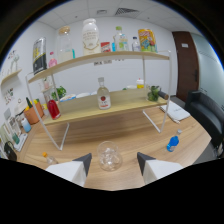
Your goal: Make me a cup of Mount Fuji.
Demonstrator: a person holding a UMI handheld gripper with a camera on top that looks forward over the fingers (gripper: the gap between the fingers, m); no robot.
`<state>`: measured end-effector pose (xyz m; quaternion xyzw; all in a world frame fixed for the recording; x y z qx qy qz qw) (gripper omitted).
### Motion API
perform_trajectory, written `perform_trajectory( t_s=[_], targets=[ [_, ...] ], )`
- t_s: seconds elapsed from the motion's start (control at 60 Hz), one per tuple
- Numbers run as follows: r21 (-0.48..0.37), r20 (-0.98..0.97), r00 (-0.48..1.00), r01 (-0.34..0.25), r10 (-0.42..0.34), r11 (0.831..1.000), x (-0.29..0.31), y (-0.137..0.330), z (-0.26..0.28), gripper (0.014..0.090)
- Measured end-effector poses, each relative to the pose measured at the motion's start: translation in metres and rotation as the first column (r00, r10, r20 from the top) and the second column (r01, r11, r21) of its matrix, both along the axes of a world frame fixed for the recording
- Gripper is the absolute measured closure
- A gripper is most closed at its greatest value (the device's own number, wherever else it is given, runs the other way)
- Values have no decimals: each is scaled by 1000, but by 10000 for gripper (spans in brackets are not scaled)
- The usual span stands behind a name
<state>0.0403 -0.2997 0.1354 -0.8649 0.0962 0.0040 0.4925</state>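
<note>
From the gripper view, your gripper (114, 161) is spread open, and the stemless glass (109, 155) stands on the wooden table (150, 135) between the two fingers, a gap showing on each side, so nothing is held yet. The glass seems to hold ice or something clear and lumpy; the wide lens bends it too much to say for sure.

If you close off-centre, one finger could meet the rounded wall first and push the glass sideways or tip it, spilling what is inside. A smooth curved glass may also slip upward out of a pinch.

Beyond the fingers, a clear bottle with a red label (103, 94) stands on the lower shelf (125, 102), with a red bottle (53, 108) further along. Jars and bottles line the top shelf (95, 59). A small blue bottle (172, 143) sits on the table, well apart from the glass.
</note>
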Motion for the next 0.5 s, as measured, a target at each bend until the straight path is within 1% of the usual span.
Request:
perform_trajectory(
  t_s=[0.05,0.1,0.167,0.217,0.267,0.367,0.417,0.5],
  targets=[
    [7,-9,1000,4,-4,1000,-13,4,18,199],
    [32,-9,1000,0,0,999,-26,11,44,197],
    [88,-8,1000,-18,19,996,-43,23,86,195],
    [143,3,1000,-31,31,989,-53,34,120,192],
    [193,21,999,-48,45,980,-62,48,151,194],
    [282,68,995,-93,77,955,-82,74,207,195],
    [322,85,992,-115,92,940,-89,90,228,196],
    [363,123,988,-137,98,922,-99,118,252,190]
  ],
)
